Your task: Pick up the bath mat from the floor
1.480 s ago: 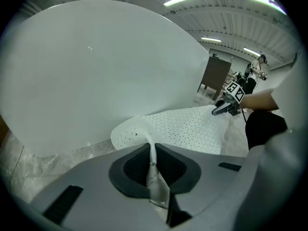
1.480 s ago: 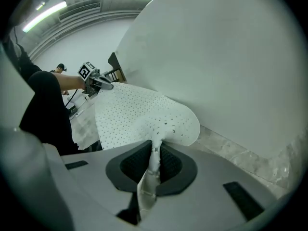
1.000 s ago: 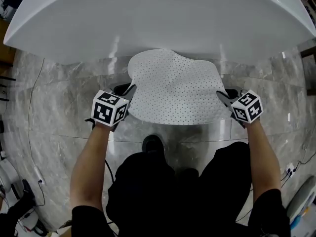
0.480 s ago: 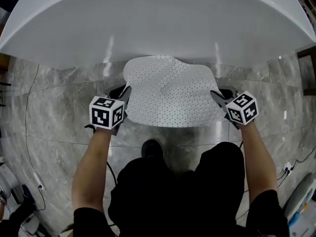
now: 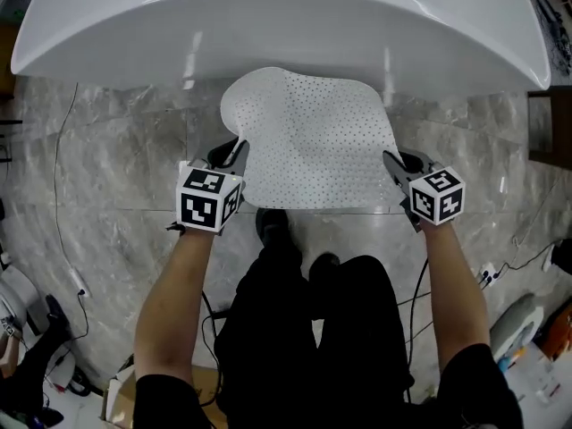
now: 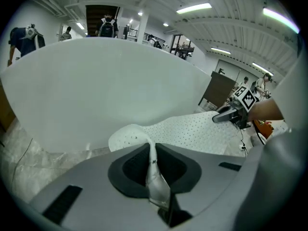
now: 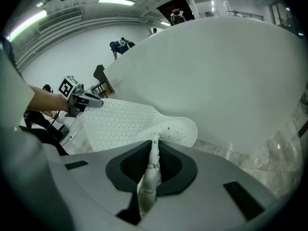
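Observation:
The white bath mat [image 5: 313,141], dotted with small holes, hangs stretched between my two grippers, lifted off the marble floor in front of the bathtub. My left gripper [image 5: 234,161] is shut on the mat's left edge, with the mat's edge [image 6: 153,170] pinched between its jaws. My right gripper [image 5: 394,170] is shut on the right edge, and the mat's edge [image 7: 150,170] is folded between its jaws. The mat's far end curls up toward the tub wall. Across the mat, the left gripper view shows the right gripper [image 6: 222,116], and the right gripper view shows the left gripper [image 7: 90,100].
A large white bathtub [image 5: 268,25] fills the far side, its wall close behind the mat. Grey marble floor [image 5: 116,168] lies all around. A cable [image 5: 58,195] runs along the left. The person's legs and shoes [image 5: 273,226] stand just below the mat.
Both grippers have risen with the mat and drawn slightly closer together. The mat's far end has lifted and now hangs nearer the tub wall.

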`<state>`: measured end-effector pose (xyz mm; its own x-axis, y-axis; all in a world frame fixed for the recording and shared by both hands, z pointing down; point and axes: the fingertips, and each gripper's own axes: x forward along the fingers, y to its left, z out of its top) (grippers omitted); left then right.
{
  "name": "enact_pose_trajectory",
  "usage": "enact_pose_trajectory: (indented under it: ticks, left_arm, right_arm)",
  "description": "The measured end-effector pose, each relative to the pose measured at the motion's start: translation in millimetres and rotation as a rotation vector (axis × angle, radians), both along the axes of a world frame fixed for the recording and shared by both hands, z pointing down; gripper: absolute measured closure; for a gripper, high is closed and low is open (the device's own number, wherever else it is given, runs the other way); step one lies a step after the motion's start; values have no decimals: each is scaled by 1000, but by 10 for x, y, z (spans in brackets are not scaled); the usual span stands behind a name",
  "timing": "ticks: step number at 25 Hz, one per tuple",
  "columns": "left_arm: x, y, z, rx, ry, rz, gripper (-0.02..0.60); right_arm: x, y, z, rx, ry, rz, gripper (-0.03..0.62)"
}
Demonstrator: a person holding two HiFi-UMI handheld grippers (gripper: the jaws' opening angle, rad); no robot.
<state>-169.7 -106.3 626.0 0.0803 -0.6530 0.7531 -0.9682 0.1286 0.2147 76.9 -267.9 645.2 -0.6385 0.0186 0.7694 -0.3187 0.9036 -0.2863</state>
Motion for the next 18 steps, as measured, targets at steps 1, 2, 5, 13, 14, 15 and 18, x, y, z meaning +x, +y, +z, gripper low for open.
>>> enact_pose_trajectory:
  ticks: [1, 2, 5, 13, 14, 15, 18]
  left_arm:
    - [36, 19, -155, 0, -1, 2, 534]
    - [65, 35, -316, 2, -2, 3, 532]
    - [117, 71, -802, 13, 0, -1, 532]
    - [268, 143, -1992, 57, 26, -46, 532]
    - [270, 175, -2116, 62, 26, -48, 532]
    - [264, 205, -2229, 67, 25, -51, 532]
    - [256, 295, -2491, 72, 18, -57, 532]
  right_arm:
    - [4, 47, -174, -4, -1, 1, 551]
    - [-2, 91, -349, -6, -1, 1, 551]
    - [-46, 214, -851, -18, -5, 16, 551]
    - [16, 471, -1986, -74, -43, 106, 551]
    - [20, 501, -2094, -76, -46, 112, 551]
    - [12, 528, -2193, -76, -49, 114, 551]
    - [-22, 595, -2430, -69, -55, 111, 551]
